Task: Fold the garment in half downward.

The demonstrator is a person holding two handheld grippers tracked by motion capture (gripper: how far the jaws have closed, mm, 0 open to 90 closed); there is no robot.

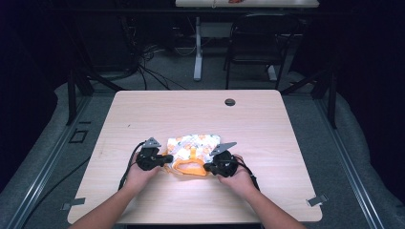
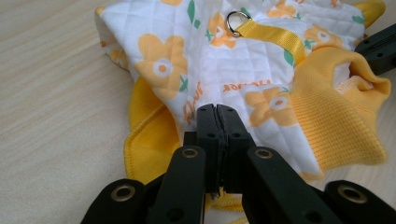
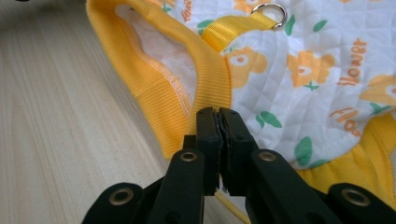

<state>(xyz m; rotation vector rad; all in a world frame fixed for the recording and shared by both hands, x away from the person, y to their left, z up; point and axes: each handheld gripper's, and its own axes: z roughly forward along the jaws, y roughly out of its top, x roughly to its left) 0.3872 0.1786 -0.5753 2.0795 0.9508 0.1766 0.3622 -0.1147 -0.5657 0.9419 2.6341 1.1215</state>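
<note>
A small quilted white garment (image 1: 193, 148) with orange flowers and yellow ribbed trim lies on the table's near middle. Its yellow strap carries a metal ring (image 2: 238, 21), also seen as the ring (image 3: 271, 11). My left gripper (image 1: 168, 160) sits at the garment's left near edge. In the left gripper view the jaws (image 2: 217, 112) are together over the garment (image 2: 261, 70), with yellow hem pinched under them. My right gripper (image 1: 206, 167) is at the right near edge. Its jaws (image 3: 218, 114) are closed on the yellow collar of the garment (image 3: 317, 70).
The wooden table (image 1: 267, 124) has a round cable hole (image 1: 230, 102) near its far edge. A black chair (image 1: 260, 43) and a desk stand beyond it. The other gripper's black jaw (image 2: 378, 46) shows at the garment's far side.
</note>
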